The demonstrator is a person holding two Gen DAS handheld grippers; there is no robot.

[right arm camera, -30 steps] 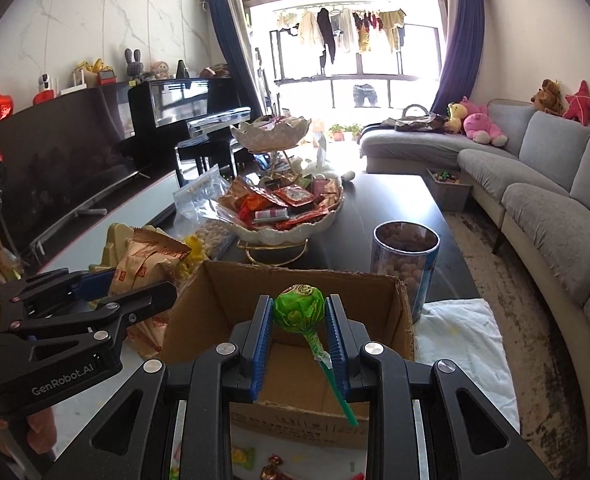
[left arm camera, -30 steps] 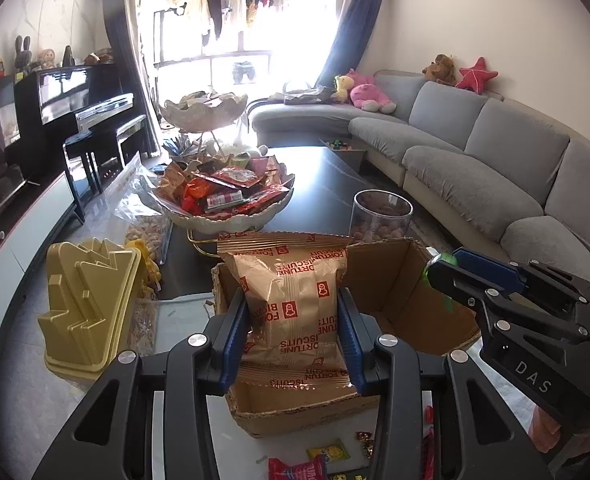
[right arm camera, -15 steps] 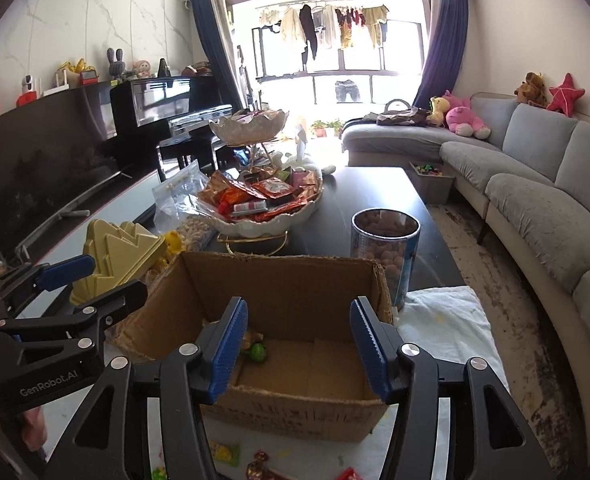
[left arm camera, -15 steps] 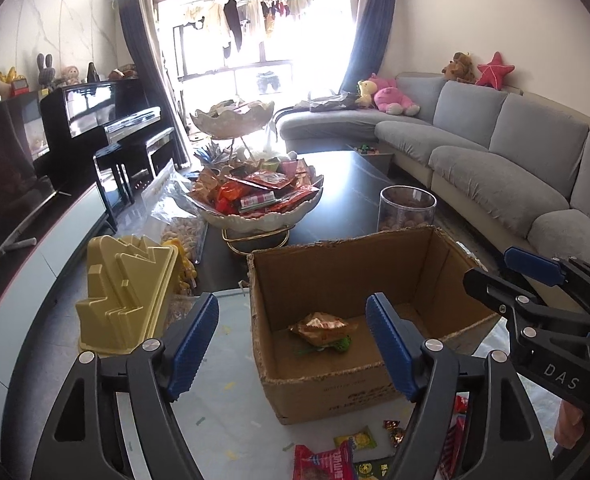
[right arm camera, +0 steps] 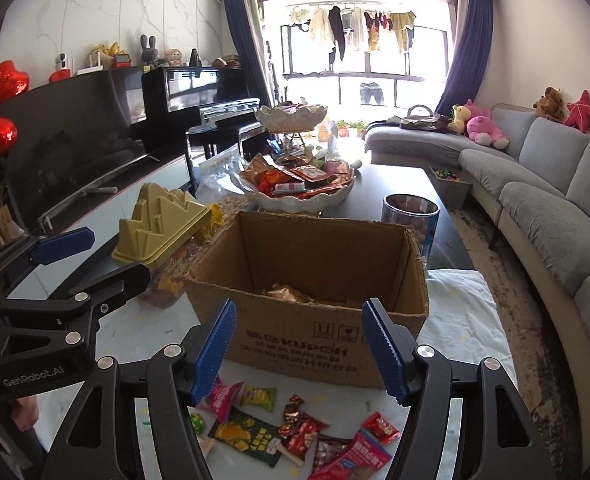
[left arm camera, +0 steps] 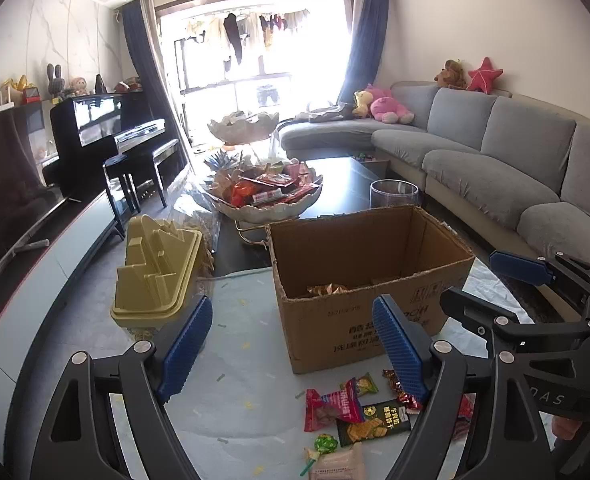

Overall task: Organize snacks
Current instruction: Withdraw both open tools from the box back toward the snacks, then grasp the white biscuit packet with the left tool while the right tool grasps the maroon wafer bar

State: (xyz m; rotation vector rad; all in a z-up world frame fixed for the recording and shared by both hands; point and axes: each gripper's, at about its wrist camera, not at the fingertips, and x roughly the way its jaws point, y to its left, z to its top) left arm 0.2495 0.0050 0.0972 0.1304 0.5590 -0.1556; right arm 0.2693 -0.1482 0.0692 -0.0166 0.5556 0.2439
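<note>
Now both the left hand-held gripper (left arm camera: 291, 344) and the right hand-held gripper (right arm camera: 299, 348), jaws just opened, stand released before the cardboard box (right arm camera: 295, 336) (gold-wrapped snack (right arm camera: 289, 294) inside).

The left hand-held gripper (left arm camera: 291, 344) and right hand-held gripper (right arm camera: 299, 348) point slightly downward, side by side; both jaws have just been opening, nothing between them.

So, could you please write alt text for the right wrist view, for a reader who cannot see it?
The right gripper, jaws open and empty, points at an open cardboard box with a wrapped snack inside. Loose snack packets lie on the white cloth in front of the box; the left gripper, also open, shows at the left edge. Behind stand a bowl of snacks and a grey sofa.
</note>
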